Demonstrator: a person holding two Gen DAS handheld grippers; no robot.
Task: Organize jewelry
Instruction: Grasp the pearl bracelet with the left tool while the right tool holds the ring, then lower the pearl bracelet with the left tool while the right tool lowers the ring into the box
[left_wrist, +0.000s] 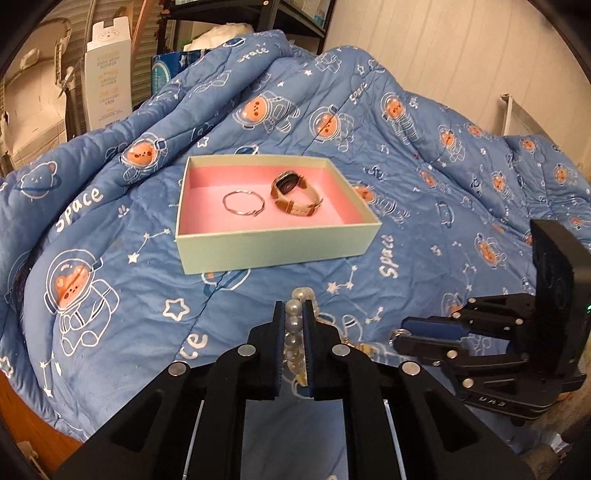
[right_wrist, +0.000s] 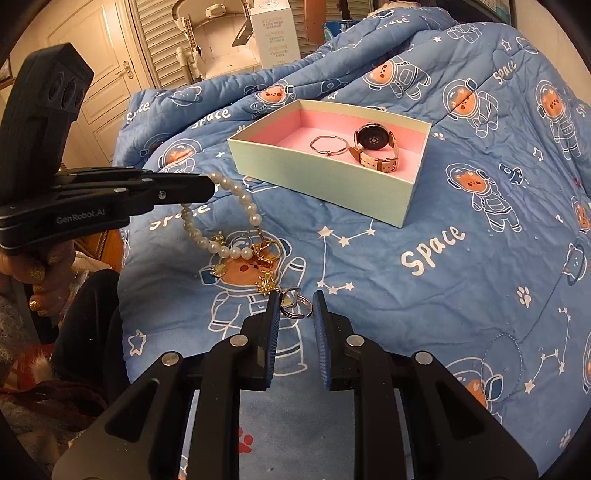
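A pale green box (left_wrist: 273, 248) (right_wrist: 321, 177) with a pink lining sits on the blue quilt. In it lie a thin bangle (left_wrist: 243, 203) (right_wrist: 328, 145) and a watch with a tan strap (left_wrist: 295, 194) (right_wrist: 376, 147). My left gripper (left_wrist: 294, 314) (right_wrist: 210, 186) is shut on a pearl bracelet (left_wrist: 294, 325) (right_wrist: 236, 221) with gold charms, lifted in front of the box. My right gripper (right_wrist: 295, 306) (left_wrist: 397, 338) is open around a silver ring (right_wrist: 293, 304) lying on the quilt, touching the left finger.
The blue space-bear quilt (left_wrist: 406, 166) (right_wrist: 461, 277) covers the bed in rumpled folds behind the box. White cartons (left_wrist: 107, 74) and shelving stand behind it. A door (right_wrist: 107, 85) is at the far left in the right wrist view.
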